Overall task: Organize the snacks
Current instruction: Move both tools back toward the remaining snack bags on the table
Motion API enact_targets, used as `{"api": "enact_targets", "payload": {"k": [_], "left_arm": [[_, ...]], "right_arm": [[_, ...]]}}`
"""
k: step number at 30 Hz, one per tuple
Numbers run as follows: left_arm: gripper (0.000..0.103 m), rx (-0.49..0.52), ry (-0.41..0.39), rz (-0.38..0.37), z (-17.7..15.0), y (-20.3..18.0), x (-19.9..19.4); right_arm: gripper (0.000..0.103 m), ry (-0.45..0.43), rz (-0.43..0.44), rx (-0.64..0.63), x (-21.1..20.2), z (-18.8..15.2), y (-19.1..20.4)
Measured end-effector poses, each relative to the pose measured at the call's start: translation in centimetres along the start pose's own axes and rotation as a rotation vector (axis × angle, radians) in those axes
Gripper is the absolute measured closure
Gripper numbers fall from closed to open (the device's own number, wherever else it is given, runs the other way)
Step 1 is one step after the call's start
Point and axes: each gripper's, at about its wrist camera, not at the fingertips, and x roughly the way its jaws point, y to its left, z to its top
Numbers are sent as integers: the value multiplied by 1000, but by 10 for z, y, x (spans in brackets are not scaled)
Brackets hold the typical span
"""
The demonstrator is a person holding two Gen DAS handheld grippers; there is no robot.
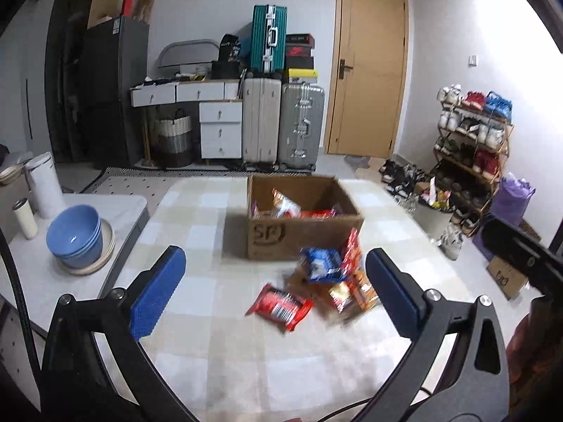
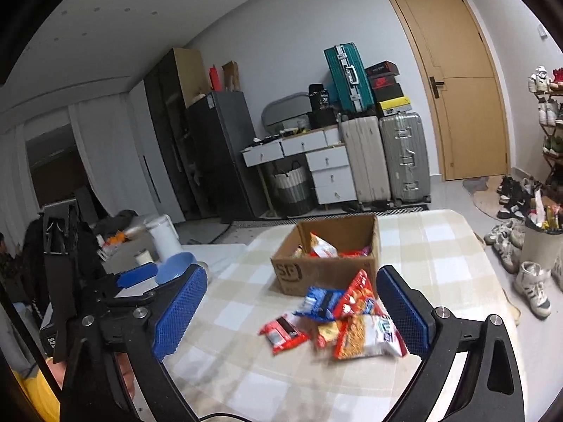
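Checked tablecloth (image 1: 197, 232) under cardboard box (image 1: 302, 239) and snack packets (image 2: 337, 320), both tongs wide, empty

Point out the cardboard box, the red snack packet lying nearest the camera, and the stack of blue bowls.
cardboard box (image 1: 302, 237): left wrist view, its printed front wall.
red snack packet (image 1: 279, 306): left wrist view, middle of wrapper.
blue bowls (image 1: 75, 234): left wrist view, top bowl's side.

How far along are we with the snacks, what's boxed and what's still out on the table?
Done: several packets already lie inside the cardboard box. In hand: nothing; the left gripper and right gripper are both open and empty, facing the pile. Left: a loose heap in front of the box, including a red packet, a blue packet and a large orange-and-white bag.
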Motion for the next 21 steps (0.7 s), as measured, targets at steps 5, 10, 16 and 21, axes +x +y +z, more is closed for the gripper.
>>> {"api": "enact_targets", "payload": {"k": [5, 10, 16, 21], "left_arm": [[1, -23, 112, -11, -29, 11, 43], [1, -66, 175, -30, -53, 15, 78], [1, -55, 213, -50, -56, 6, 109], [1, -83, 245, -64, -57, 7, 123]], "right_arm": [[4, 71, -1, -3, 22, -27, -3], [4, 121, -10, 45, 46, -50, -16], [4, 158, -53, 49, 68, -55, -26], [4, 168, -66, 63, 70, -57, -37]]}}
